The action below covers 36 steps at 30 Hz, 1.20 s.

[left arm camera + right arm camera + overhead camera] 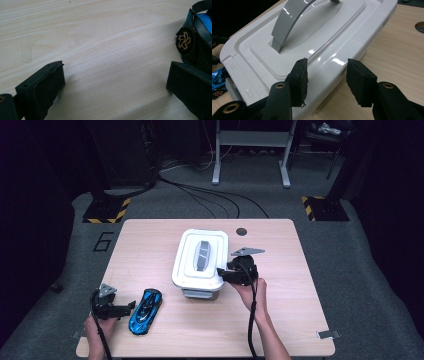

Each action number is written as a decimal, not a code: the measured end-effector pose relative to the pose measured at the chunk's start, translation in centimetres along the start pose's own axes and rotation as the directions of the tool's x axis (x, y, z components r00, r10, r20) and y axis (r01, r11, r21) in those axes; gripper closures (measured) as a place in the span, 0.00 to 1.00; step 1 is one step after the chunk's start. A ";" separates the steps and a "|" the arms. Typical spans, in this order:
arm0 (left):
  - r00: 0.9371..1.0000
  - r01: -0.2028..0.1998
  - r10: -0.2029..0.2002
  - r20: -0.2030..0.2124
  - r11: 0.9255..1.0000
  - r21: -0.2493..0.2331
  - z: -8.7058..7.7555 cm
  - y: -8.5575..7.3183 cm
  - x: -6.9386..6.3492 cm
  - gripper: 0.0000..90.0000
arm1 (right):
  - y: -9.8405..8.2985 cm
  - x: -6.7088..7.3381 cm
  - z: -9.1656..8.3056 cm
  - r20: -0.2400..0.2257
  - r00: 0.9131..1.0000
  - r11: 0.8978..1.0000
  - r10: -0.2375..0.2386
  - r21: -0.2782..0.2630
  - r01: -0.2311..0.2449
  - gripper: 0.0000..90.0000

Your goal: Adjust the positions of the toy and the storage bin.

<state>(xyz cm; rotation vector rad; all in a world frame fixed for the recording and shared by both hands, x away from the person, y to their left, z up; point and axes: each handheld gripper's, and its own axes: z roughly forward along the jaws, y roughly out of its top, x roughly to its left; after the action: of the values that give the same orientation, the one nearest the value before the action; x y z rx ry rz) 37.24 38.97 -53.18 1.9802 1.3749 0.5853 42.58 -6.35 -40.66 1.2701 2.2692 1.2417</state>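
Note:
A white plastic box with a lid (200,257) stands in the middle of the wooden table (150,240); a grey handle (287,22) arches over the lid (332,30). My right gripper (222,274) is at the box's near right corner. In the right gripper view its jaws (327,75) straddle the lid's rim, one over the lid and one outside the edge, with small gaps showing. A blue toy car (145,311) lies at the front left. My left gripper (131,307) rests just left of it, with its jaws (115,75) wide apart over bare wood and the car (197,37) beside one of them.
A round cable hole (241,231) sits in the table behind the box. Bare wood stretches to the right of the box and along the front edge. Cables and stand legs lie on the grey floor beyond the table.

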 end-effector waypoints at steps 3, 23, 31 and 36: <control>1.000 0.001 -0.001 0.000 1.000 -0.004 0.0 0.0 0.0 0.02 | 0.1 0.6 0.2 -0.003 1.000 1.000 -0.011 -0.001 0.011 0.56; 1.000 0.000 0.000 0.000 1.000 -0.004 0.0 0.0 0.0 0.02 | 0.1 2.2 0.9 -0.028 0.999 0.997 -0.019 -0.075 0.017 0.35; 1.000 0.002 -0.002 0.004 1.000 0.002 0.0 0.0 0.1 0.01 | -4.3 -1.3 -1.7 0.072 0.997 0.998 0.014 -0.068 -0.009 0.15; 1.000 -0.002 0.002 0.010 1.000 -0.006 0.2 0.1 0.1 0.01 | -7.8 -3.5 -1.7 0.129 0.990 0.998 0.061 -0.033 -0.057 0.10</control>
<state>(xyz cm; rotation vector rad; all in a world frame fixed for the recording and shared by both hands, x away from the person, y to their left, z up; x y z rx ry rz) 37.45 39.04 -53.25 1.9775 1.3632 0.5795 39.22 -12.04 -46.37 1.3751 2.1295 1.1702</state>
